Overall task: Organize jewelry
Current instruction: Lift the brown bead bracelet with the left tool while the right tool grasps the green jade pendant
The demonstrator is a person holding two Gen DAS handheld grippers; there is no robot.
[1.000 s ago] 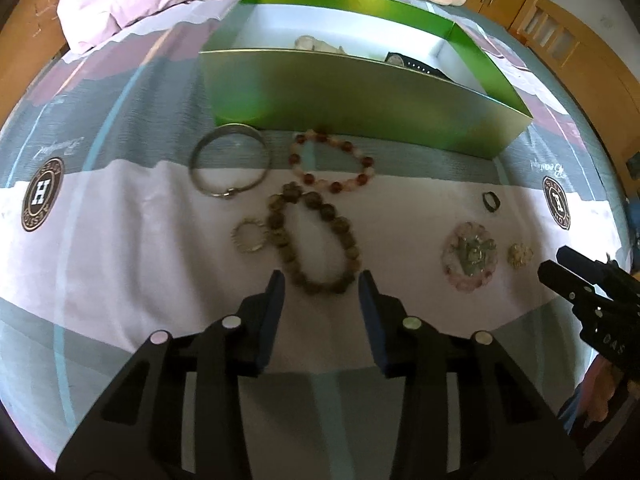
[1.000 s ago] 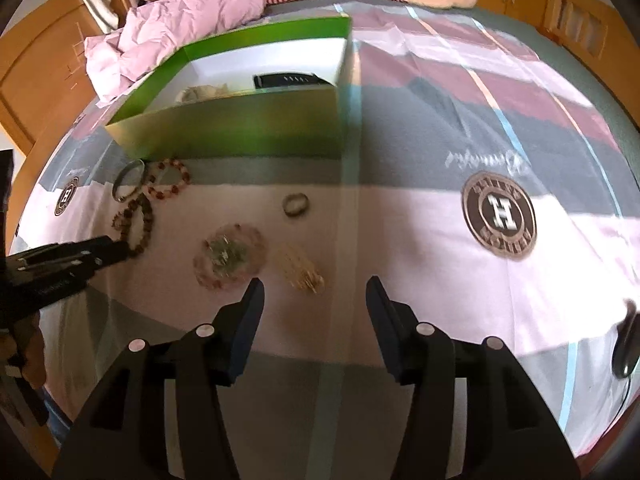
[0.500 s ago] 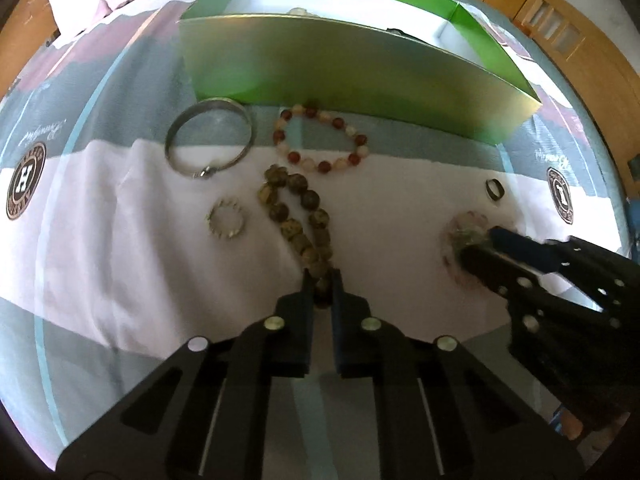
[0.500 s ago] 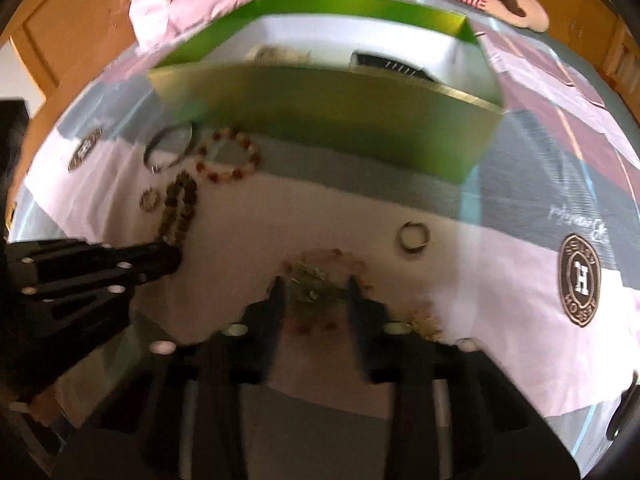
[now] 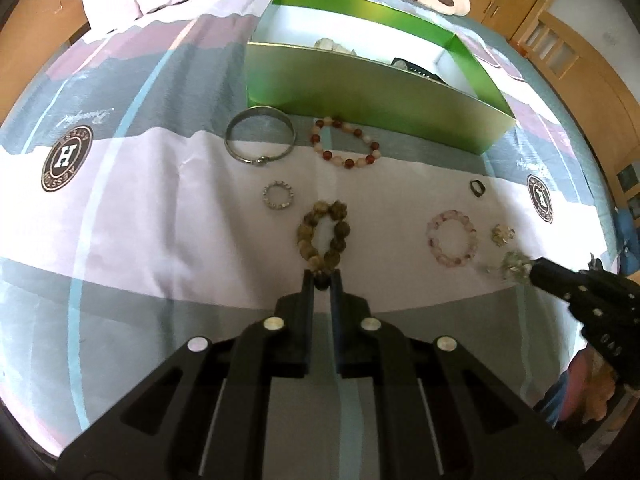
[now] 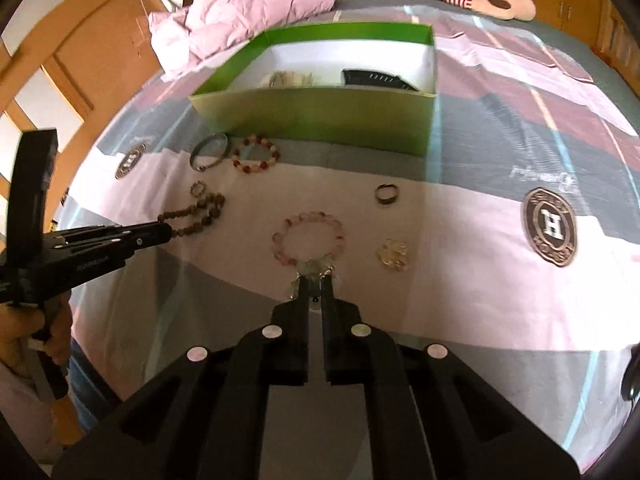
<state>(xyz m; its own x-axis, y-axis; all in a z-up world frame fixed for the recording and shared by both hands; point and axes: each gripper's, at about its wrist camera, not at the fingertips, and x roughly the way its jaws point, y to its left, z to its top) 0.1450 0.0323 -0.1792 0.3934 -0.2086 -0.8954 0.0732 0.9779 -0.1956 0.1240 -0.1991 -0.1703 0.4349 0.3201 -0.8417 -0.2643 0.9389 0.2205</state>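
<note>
A striped bed (image 5: 120, 208) carries a green box (image 5: 372, 92) at its far side. Near it lie a metal bangle (image 5: 259, 138) and a red-and-white bead bracelet (image 5: 346, 148). The left gripper (image 5: 321, 280) has its jaws clenched on the near end of the brown bead bracelet (image 5: 324, 236). The right gripper (image 6: 315, 282) has just closed; its jaws pinch a pale crystal ornament (image 6: 316, 268) just near of the pink bead bracelet (image 6: 308, 238).

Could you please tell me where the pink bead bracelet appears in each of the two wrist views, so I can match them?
Left wrist view: the pink bead bracelet lies right of centre, on the pale stripe of the bedspread.
Right wrist view: the bracelet lies at centre, just beyond the right tongs.
Shared landmark: the green box stands behind it in both.
</note>
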